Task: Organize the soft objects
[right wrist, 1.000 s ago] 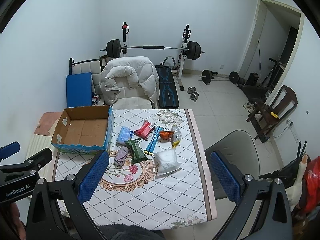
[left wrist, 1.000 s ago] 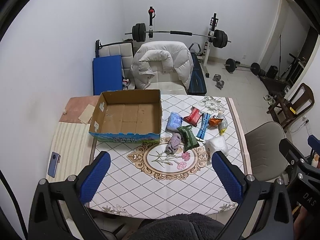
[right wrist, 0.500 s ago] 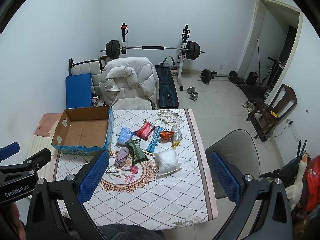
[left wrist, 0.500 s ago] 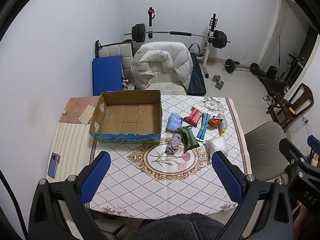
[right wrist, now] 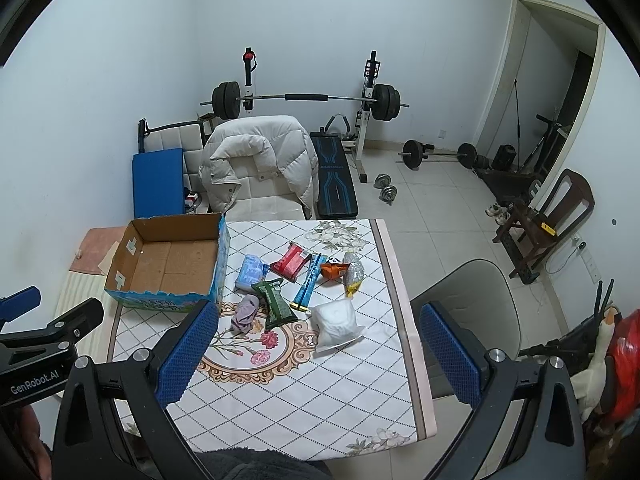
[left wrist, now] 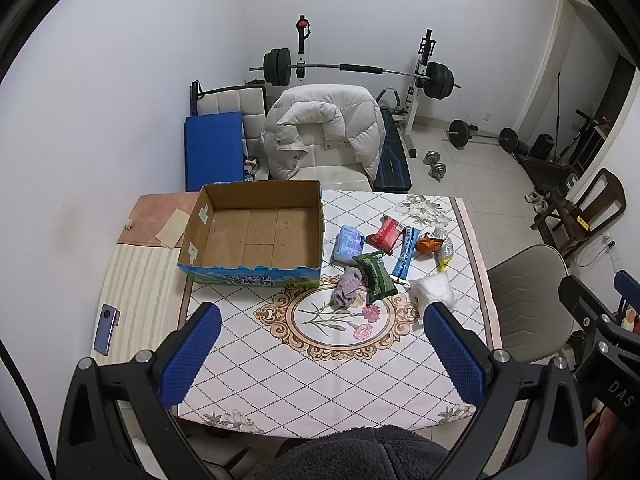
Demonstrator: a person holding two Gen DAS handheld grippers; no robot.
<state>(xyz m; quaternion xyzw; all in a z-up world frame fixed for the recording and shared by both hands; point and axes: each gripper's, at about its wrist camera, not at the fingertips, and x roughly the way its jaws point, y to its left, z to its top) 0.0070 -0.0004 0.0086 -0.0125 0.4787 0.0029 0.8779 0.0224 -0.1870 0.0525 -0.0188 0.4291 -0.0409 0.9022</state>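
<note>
An open, empty cardboard box (left wrist: 256, 236) (right wrist: 168, 264) stands on the far left of the patterned table (left wrist: 320, 352). Beside it lie soft packets: a light blue pack (left wrist: 349, 243) (right wrist: 250, 272), a red pack (left wrist: 385, 233) (right wrist: 290, 261), a green pack (left wrist: 377, 274) (right wrist: 275, 298), a blue sachet (left wrist: 405, 255), an orange pack (left wrist: 428, 243), a purple cloth (left wrist: 347, 286) (right wrist: 245, 313) and a white bag (left wrist: 433, 289) (right wrist: 336, 321). My left gripper (left wrist: 320, 356) and right gripper (right wrist: 316, 356) are both open, empty, held high above the table's near side.
A phone (left wrist: 106, 329) lies on the striped cloth at the left. A chair with a white jacket (left wrist: 328, 136) stands behind the table, a grey chair (left wrist: 528, 296) at its right. A barbell rack (left wrist: 352, 68) and weights stand at the back.
Both grippers stay open and nearly still; the views have shifted only very slightly. Nothing on the table has moved.
</note>
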